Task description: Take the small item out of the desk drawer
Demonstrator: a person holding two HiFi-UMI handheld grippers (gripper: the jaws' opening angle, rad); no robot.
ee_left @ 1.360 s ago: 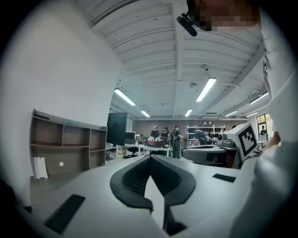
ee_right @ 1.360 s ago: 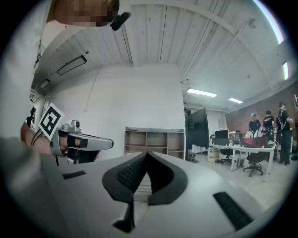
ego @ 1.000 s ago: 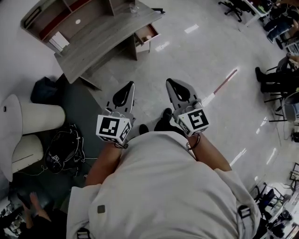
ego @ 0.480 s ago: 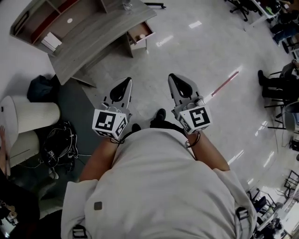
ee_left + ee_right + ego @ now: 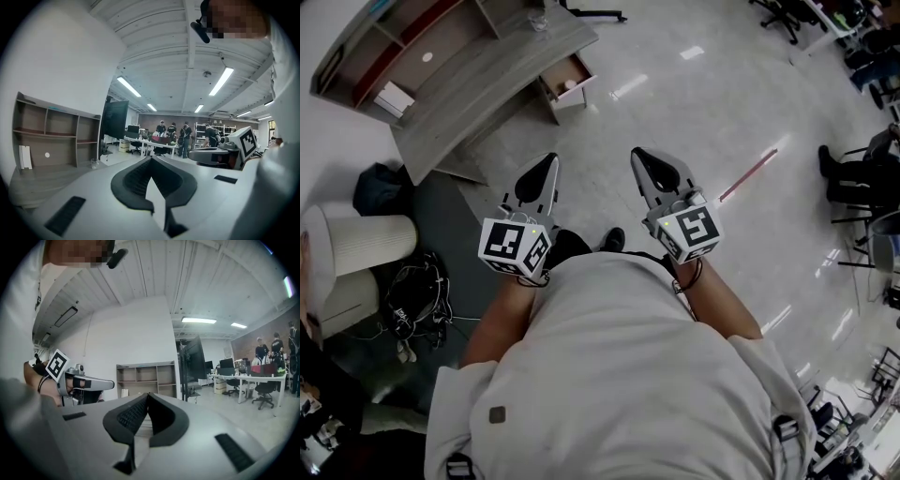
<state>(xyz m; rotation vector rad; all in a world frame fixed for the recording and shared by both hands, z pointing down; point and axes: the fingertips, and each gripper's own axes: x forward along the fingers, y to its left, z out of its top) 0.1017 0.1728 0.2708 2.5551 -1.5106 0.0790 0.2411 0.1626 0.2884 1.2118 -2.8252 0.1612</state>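
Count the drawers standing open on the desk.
1: the drawer at the desk's end nearest the open floor, pulled out, with a small pale item inside. Closed drawers may be hidden under the desktop.

Two claws (image 5: 550, 162) (image 5: 638, 156), one desk (image 5: 478, 86), one drawer (image 5: 554, 75), one small item (image 5: 570, 85).

You get a dim head view with glare streaks on the glossy floor (image 5: 703, 112); ceiling strip lights (image 5: 224, 81) brighten both gripper views, edges bent, corners black.
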